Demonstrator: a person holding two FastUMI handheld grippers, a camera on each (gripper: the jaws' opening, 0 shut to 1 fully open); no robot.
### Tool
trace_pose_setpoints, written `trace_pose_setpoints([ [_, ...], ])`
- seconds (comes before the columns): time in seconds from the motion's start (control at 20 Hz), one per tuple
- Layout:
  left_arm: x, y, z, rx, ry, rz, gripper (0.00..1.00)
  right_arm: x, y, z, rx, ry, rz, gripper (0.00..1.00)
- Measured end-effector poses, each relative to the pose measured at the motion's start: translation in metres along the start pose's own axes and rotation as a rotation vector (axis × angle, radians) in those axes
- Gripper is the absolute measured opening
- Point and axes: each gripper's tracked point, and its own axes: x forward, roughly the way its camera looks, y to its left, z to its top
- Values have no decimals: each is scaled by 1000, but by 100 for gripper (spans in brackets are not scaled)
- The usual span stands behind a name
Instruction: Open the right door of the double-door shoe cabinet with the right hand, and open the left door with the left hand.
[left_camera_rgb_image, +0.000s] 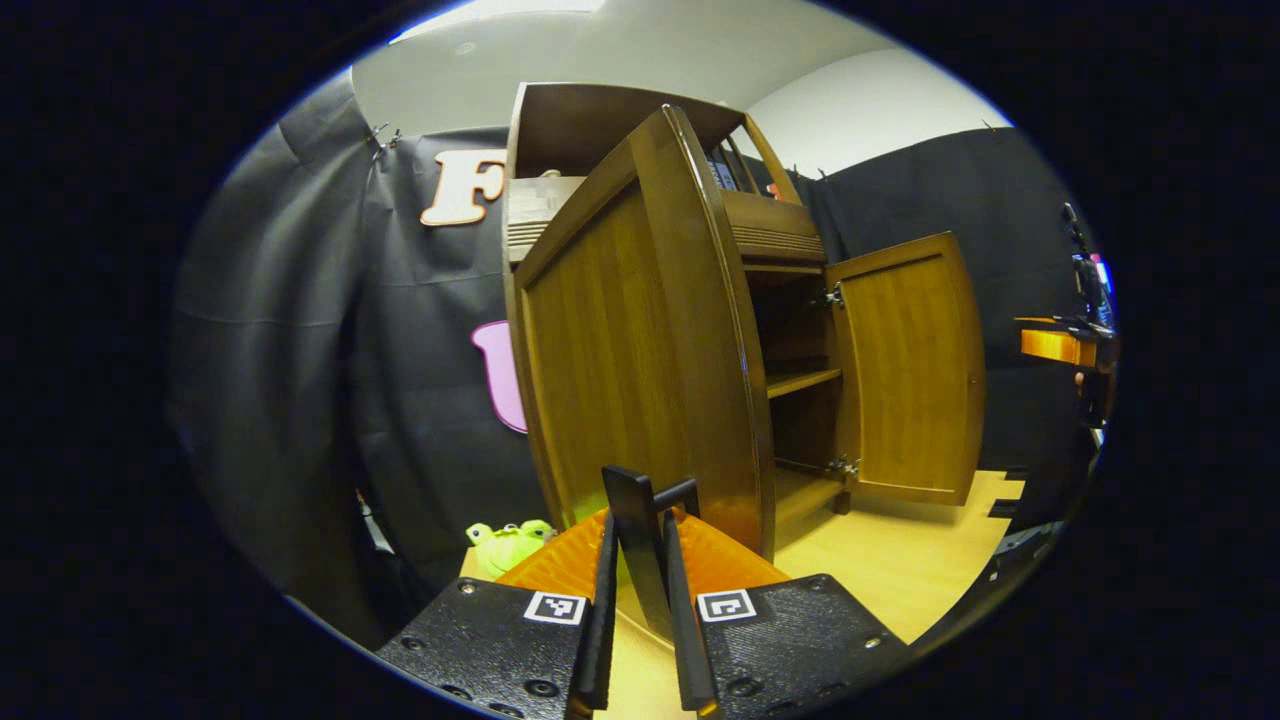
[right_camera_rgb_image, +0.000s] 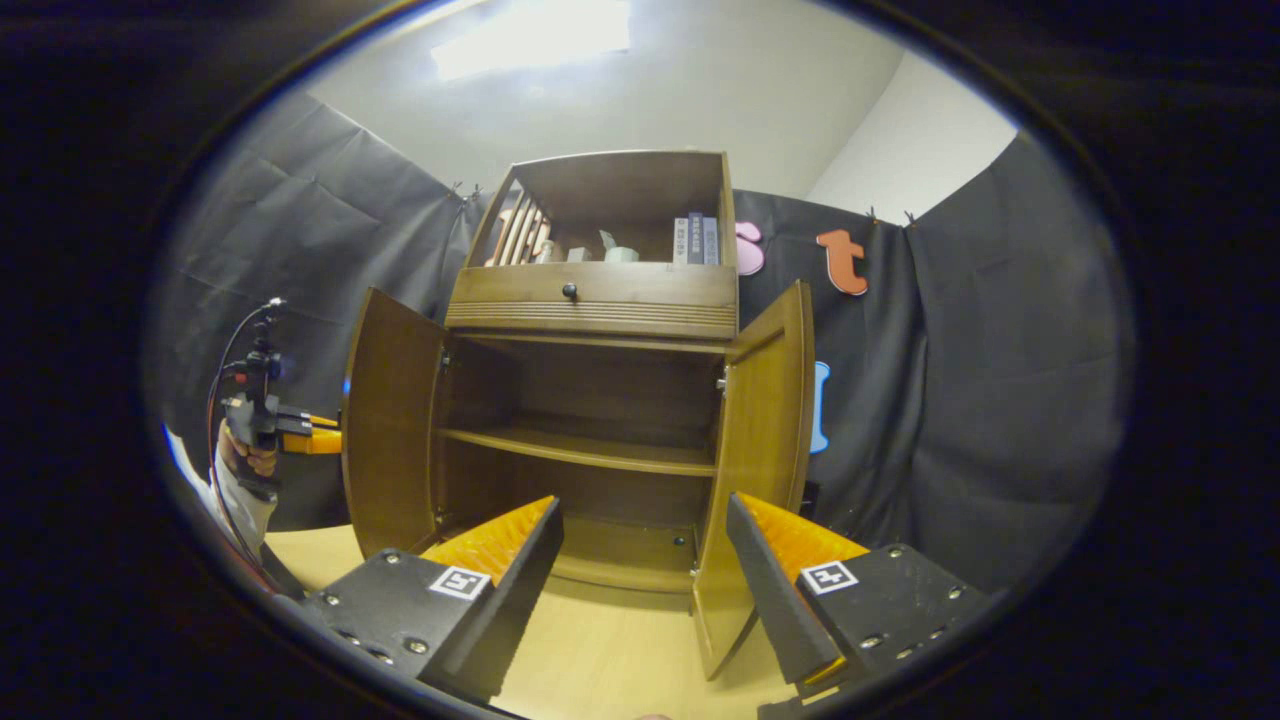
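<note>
Both brown wooden doors of the double-door shoe cabinet (right_camera_rgb_image: 600, 400) stand swung out. In the left gripper view, the left gripper (left_camera_rgb_image: 640, 560) has its fingers drawn close together around the thin black handle (left_camera_rgb_image: 640, 510) on the left door (left_camera_rgb_image: 640, 350); the handle sits right between them, though whether both press on it I cannot tell. That door rises straight ahead of the claw, and the right door (left_camera_rgb_image: 910, 370) hangs open well off to its right. A green plush toy (left_camera_rgb_image: 508, 542) lies just left of the fingers on the pale wood floor (left_camera_rgb_image: 900, 560).

In the right gripper view, the right gripper (right_camera_rgb_image: 645, 580) has its fingers spread wide, gripping nothing, the open cabinet dead ahead. Inside, the middle shelf (right_camera_rgb_image: 580, 450) and bottom board look bare. Above the drawer with a dark knob (right_camera_rgb_image: 569, 291), the top cubby holds upright books (right_camera_rgb_image: 695, 238) and small pale objects. Far left of this claw, a hand (right_camera_rgb_image: 250, 460) holds the other gripper beside the left door.
</note>
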Motion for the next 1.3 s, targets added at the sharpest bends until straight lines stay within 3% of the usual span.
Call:
trace_pose_setpoints([
  [0.1, -2, 22, 0, 11, -6, 56, 23, 4, 4, -2, 11, -5, 12, 94],
  [0.15, -1, 32, -2, 14, -12, 85, 23, 6, 6, -3, 12, -3, 13, 100],
  [0.25, -3, 42, -2, -14, -11, 85, 13, 11, 10, -9, 13, 4, 18, 97],
  [0.3, -3, 46, -3, -30, -5, 80, 19, 13, 12, -11, 14, 7, 22, 97],
  [0.5, -9, 74, -8, -78, -14, 86, 9, 19, 20, -18, 24, 11, 35, 97],
  [0.65, -10, 86, -13, -132, -11, 34, 11, 22, 21, -20, 29, 13, 34, 97],
  [0.85, -11, 85, -15, -132, -7, 2, 18, 22, 20, -15, 34, -2, 25, 97],
  [0.9, -11, 82, -14, -121, -10, -3, 16, 23, 18, -15, 30, -2, 20, 97],
  [0.95, -12, 80, -13, -89, -24, 1, 16, 23, 17, -14, 23, -2, 14, 100],
  [1.0, -11, 78, -11, -58, -36, 10, 17, 23, 17, -14, 17, -2, 11, 94],
  [1.05, -11, 77, -10, -41, -45, 21, 25, 22, 17, -14, 13, -1, 13, 97],
  [1.3, -16, 78, -13, -67, -25, 56, 30, 20, 16, -19, 14, 17, 7, 97],
])
